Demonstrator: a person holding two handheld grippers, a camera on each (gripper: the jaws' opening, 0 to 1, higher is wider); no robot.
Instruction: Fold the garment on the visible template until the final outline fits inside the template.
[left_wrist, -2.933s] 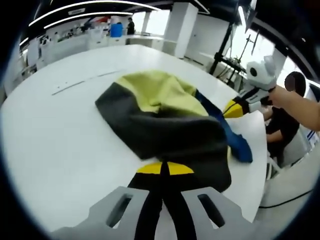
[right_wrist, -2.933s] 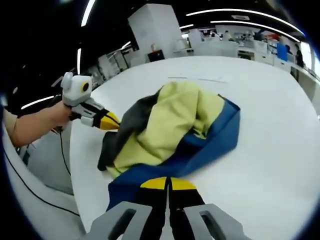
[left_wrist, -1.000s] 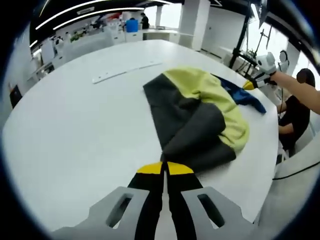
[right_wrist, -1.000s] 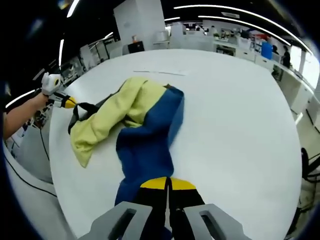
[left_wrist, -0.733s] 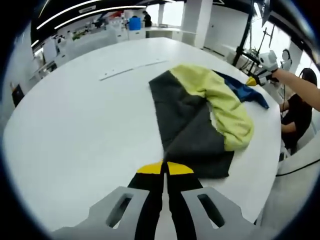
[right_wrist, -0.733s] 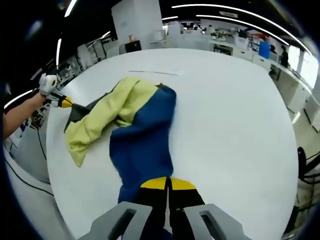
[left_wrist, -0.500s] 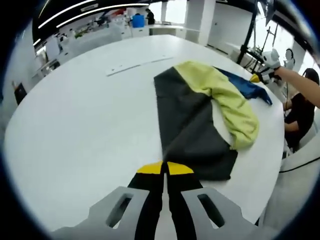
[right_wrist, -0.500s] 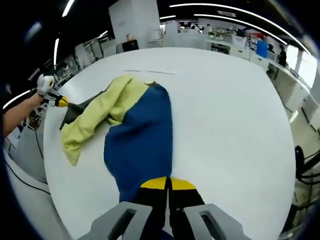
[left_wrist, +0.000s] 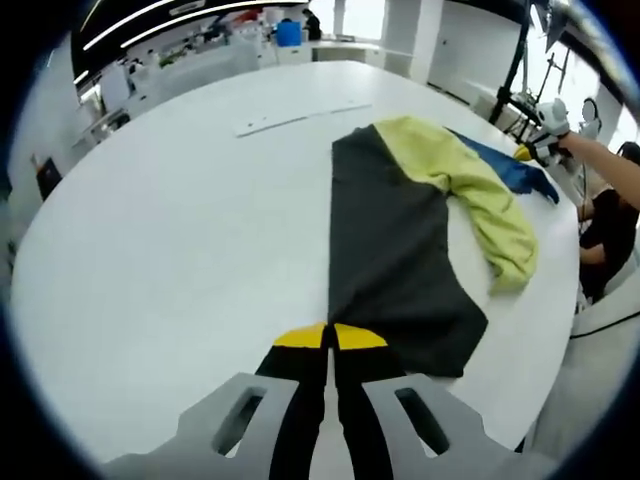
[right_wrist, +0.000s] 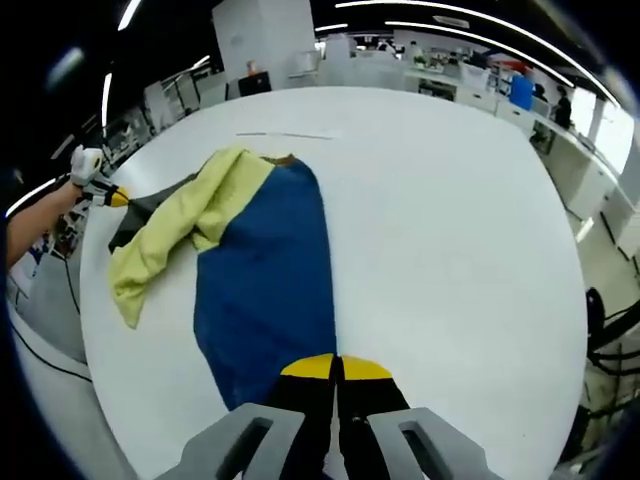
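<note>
A garment with a dark grey panel, a yellow sleeve and a blue panel lies spread on the round white table. My left gripper is shut on the grey hem at the near edge. At the opposite side, the blue hem is pinched by my shut right gripper. The right gripper also appears far right in the left gripper view, held by a hand. In the right gripper view the left gripper shows at far left. The yellow sleeve lies bunched across the middle.
A thin grey strip lies on the table beyond the garment, also as the strip in the right gripper view. The table edge runs close to the garment. A seated person and a black stand are past it.
Both grippers have drawn apart with their hems held. The bunched garment has stretched out flatter and longer, and the grey and blue panels now lie open with the yellow sleeve between.
</note>
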